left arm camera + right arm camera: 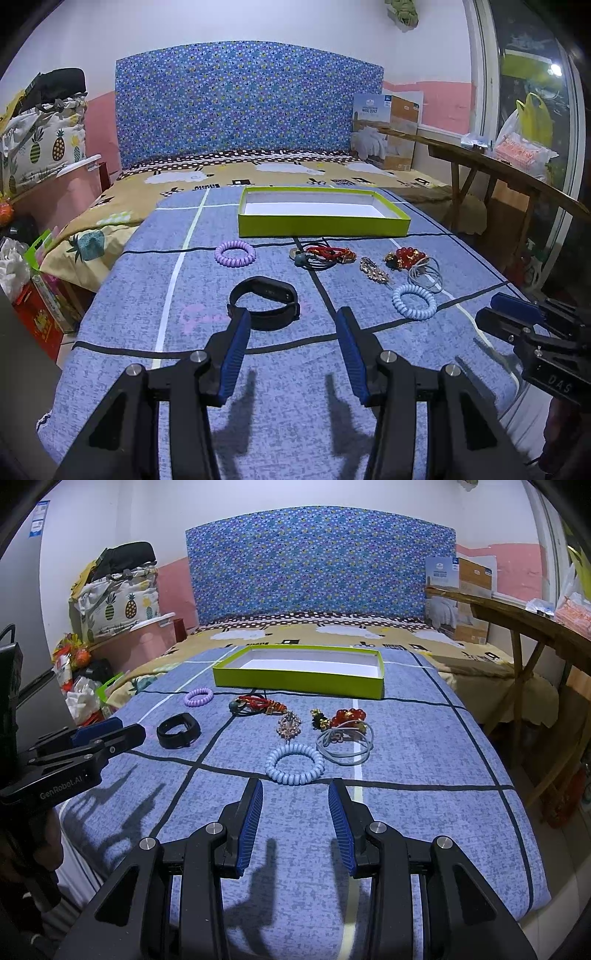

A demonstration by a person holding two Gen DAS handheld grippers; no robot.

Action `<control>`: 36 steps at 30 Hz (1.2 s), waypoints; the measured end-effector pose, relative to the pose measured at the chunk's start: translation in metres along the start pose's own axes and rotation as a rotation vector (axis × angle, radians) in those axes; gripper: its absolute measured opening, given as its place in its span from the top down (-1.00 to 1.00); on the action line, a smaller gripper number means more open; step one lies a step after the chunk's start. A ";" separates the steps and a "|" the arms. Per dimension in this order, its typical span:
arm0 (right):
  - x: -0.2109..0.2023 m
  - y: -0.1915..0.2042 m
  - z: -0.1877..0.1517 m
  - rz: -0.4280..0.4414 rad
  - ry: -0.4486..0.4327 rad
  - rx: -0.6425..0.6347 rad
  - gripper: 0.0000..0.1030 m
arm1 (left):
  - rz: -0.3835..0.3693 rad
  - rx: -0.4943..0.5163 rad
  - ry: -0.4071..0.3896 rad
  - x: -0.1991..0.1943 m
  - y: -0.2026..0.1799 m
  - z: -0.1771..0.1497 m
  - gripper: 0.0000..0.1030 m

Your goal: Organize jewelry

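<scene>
Jewelry lies on a blue checked bedspread in front of an empty lime-green box [321,226] [295,681]. My left gripper [291,317] is open, just short of a black wristband [264,301] [178,734]. My right gripper [295,788] is open, just short of a light-blue coil bracelet [294,763] [413,301]. Farther back lie a purple coil bracelet [235,252] [198,696], a red cord bracelet bundle [327,254] [258,705], a gold beaded piece [373,269] [289,725], a red bead bracelet [406,257] [345,716] and grey hair ties [426,275] [345,746].
A blue patterned headboard [247,103] stands behind the bed. A wooden table [491,162] runs along the right side. A cardboard box [386,129] sits at the back right. Bags and pineapple-print bedding [40,144] are piled at the left.
</scene>
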State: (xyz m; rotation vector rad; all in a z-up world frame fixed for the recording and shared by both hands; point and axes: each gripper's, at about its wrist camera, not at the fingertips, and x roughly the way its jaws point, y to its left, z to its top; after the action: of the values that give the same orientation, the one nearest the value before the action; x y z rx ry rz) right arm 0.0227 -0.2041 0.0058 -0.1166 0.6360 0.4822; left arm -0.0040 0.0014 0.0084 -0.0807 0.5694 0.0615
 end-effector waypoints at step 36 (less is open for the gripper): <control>-0.003 0.001 0.000 0.001 -0.006 0.004 0.26 | -0.011 0.002 0.002 -0.002 -0.005 0.000 0.03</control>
State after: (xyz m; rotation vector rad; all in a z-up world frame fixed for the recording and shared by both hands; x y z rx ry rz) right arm 0.0200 -0.2042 0.0081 -0.1113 0.6316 0.4820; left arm -0.0051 -0.0034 0.0100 -0.0824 0.5706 0.0502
